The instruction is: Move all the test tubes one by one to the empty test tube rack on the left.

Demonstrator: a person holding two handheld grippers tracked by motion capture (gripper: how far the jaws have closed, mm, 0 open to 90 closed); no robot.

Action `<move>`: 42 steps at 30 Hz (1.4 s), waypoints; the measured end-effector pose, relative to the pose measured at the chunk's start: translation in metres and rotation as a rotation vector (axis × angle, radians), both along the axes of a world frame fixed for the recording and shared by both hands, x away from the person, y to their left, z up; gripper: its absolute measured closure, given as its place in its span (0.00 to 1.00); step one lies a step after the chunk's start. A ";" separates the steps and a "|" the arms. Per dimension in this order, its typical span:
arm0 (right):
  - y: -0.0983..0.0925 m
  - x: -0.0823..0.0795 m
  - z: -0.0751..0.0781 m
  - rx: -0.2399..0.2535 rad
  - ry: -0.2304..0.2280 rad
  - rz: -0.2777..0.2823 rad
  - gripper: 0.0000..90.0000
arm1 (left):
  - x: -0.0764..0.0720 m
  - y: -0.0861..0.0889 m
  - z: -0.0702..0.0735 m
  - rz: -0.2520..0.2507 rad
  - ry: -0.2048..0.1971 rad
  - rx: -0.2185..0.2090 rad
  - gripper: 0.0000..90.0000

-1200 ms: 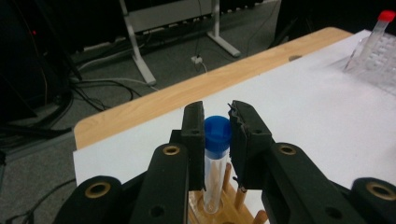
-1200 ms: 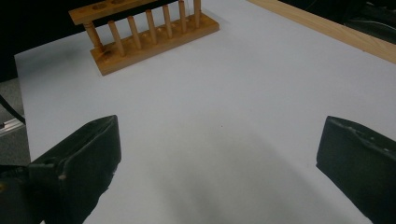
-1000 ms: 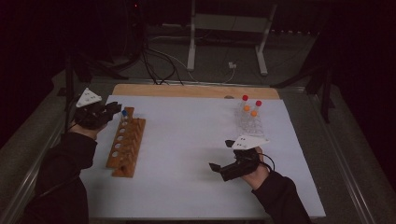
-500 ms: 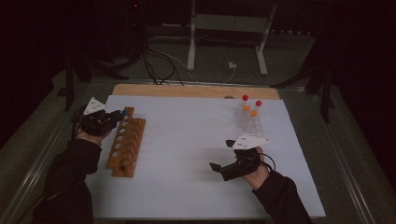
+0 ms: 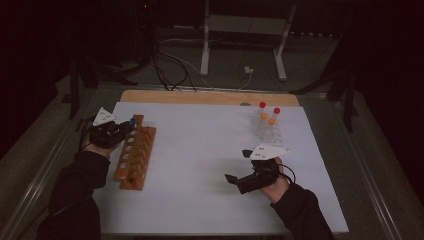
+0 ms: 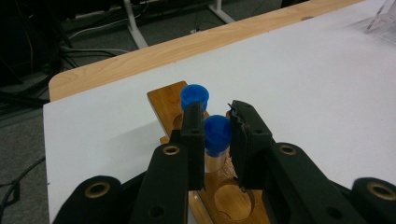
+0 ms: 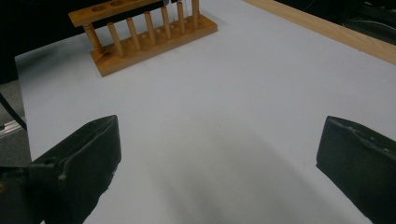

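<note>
- In the left gripper view, a blue-capped tube (image 6: 217, 137) is seen clamped between the jaws of the left gripper (image 6: 215, 135), its clear body standing in a hole of the wooden rack (image 6: 166, 100); a second blue-capped tube (image 6: 194, 95) is seated in the next hole, just behind.
- In the high view, the left gripper (image 5: 116, 131) is seen at the far end of the wooden rack (image 5: 136, 157), and only a speck of blue is made out there; the two caps cannot be told apart.
- In the right gripper view, the jaws of the right gripper (image 7: 219, 154) are shown wide apart with nothing between them, above bare sheet; the rack (image 7: 144, 35) is seen from the side, with its row of pegs.
- In the high view, the right gripper (image 5: 245, 181) is held low over the sheet, well apart from the rack; a clear rack (image 5: 266, 131) with red- and orange-capped tubes (image 5: 267, 114) is found beyond it.
- The table (image 5: 210, 97) is wooden and covered by a white sheet (image 5: 200, 160).
- The room is dark; cables and a metal stand (image 5: 245, 30) are seen on the floor behind the table.
- No writing can be read.
</note>
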State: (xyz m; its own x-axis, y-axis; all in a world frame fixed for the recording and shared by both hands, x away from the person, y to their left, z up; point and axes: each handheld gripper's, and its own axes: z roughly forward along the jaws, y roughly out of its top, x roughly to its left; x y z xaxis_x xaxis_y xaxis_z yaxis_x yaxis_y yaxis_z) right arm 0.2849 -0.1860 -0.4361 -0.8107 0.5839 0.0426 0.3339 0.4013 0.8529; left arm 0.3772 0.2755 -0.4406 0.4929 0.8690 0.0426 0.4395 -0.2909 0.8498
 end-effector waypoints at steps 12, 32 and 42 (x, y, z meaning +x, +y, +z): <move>-0.001 0.000 0.002 0.004 -0.002 -0.004 0.00 | 0.000 0.001 0.003 -0.005 0.039 0.000 0.83; -0.041 0.014 0.029 0.059 -0.078 -0.126 0.00 | -0.070 -0.049 0.027 -0.322 -0.013 -0.183 0.02; -0.078 0.041 0.035 0.059 -0.103 -0.249 0.00 | -0.095 -0.084 0.007 -0.450 0.000 -0.217 0.02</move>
State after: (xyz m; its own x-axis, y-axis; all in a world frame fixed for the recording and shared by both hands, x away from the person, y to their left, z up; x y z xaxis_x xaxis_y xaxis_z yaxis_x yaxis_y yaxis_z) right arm 0.3258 -0.2640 -0.4007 -0.6441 0.7649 0.0072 0.3267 0.2666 0.9067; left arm 0.2827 0.1912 -0.4336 0.8209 0.5591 -0.1158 0.3110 -0.2678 0.9119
